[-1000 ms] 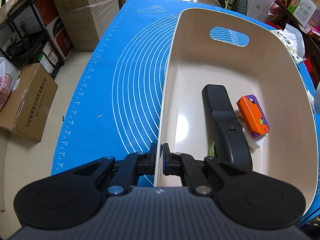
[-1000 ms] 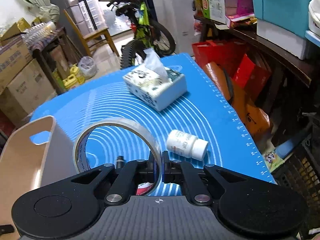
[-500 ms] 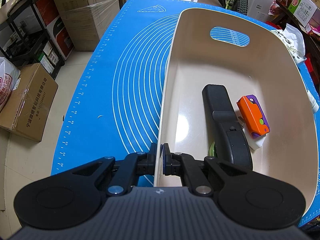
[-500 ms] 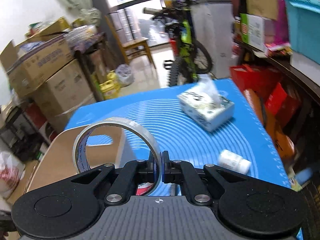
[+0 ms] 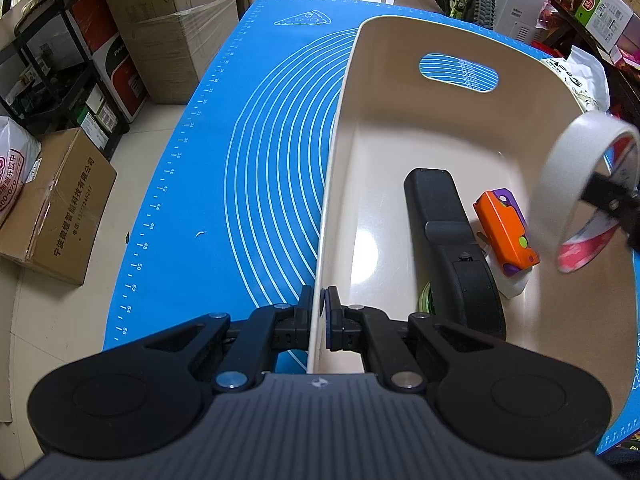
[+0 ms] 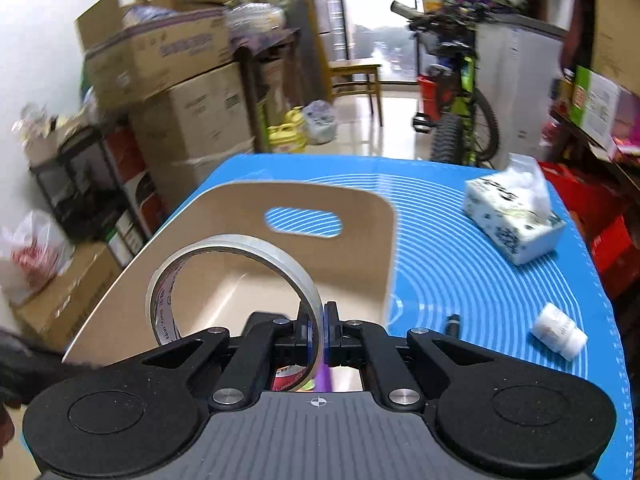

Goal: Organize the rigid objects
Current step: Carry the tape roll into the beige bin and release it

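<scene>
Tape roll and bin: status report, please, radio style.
Left gripper shut on bin wall. Right gripper shut on tape roll, over bin. Nothing blocking the drop.

**Count of items on and around the mat**

One beige bin (image 5: pixel 460 40); inside it, one black handheld device (image 5: pixel 448 240) and one orange-purple toy (image 5: pixel 506 232). One tape roll (image 6: pixel 240 248), one tissue box (image 6: pixel 516 220), one white pill bottle (image 6: pixel 558 332), two grippers.

At lower left of the left wrist view I read "宁波微鲤智能科技有限公司" on the cardboard box (image 5: pixel 56 208) on the floor. Along the left edge of the blue mat (image 5: pixel 192 184) I read ruler numbers 40 to 56. The tape roll's (image 6: pixel 236 280) inner print and all other labels are too blurred for me.
</scene>
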Available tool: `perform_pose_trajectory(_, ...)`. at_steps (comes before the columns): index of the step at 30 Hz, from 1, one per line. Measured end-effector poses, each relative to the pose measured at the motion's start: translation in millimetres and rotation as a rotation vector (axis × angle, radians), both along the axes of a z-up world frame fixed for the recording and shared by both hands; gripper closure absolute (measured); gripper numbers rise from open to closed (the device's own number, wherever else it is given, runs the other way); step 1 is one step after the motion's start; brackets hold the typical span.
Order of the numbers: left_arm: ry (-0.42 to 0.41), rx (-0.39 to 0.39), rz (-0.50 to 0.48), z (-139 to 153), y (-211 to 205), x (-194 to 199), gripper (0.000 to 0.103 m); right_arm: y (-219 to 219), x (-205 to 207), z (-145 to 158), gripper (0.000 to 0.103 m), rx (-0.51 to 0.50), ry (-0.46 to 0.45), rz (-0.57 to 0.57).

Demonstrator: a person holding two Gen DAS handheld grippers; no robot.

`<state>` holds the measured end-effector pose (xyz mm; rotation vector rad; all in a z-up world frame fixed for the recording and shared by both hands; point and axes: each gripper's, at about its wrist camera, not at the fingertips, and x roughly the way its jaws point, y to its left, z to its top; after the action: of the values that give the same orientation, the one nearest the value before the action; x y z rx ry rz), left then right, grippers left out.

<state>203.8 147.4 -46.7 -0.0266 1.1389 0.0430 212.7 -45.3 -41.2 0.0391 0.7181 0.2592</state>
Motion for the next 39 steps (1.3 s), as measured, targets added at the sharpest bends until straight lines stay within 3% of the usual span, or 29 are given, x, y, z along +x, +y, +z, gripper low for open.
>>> perform_pose_trajectory(16, -0.001, 0.010, -0.003, 0.8, -2.4, 0.6, 0.096, 38.5, -1.8, -27.6, 0.084, -0.120, 0.122, 0.104)
perform_pose_trajectory(17, -0.001, 0.010, -0.003, 1.0, -2.3, 0.6, 0.096, 37.3, -0.8, -27.5, 0.082, -0.102, 0.135, 0.097)
perform_pose_trajectory(18, 0.000, 0.010, -0.003, 0.7, -2.6, 0.6, 0.096, 35.4, -0.2, -26.6, 0.071, -0.080, 0.145, 0.093)
perform_pose_trajectory(23, 0.000, 0.011, -0.003, 1.2, -2.8, 0.4, 0.096, 27.9, -2.7, -17.7, 0.057, -0.029, 0.127, 0.096)
perform_pose_trajectory(26, 0.000, 0.010, -0.003, 1.1, -2.9, 0.4, 0.096, 23.8, -4.1, -7.0, 0.042, -0.011, 0.100, 0.086)
perform_pose_trajectory(31, 0.000, 0.011, -0.004, 1.5, -2.7, 0.7, 0.096, 6.5, -6.5, 15.4, 0.040, 0.025, 0.023, 0.067)
perform_pose_trajectory(39, 0.000, 0.012, -0.004, 1.6, -3.1, 0.9, 0.096, -30.4, -6.8, 32.3, 0.019, -0.023, -0.092, 0.037)
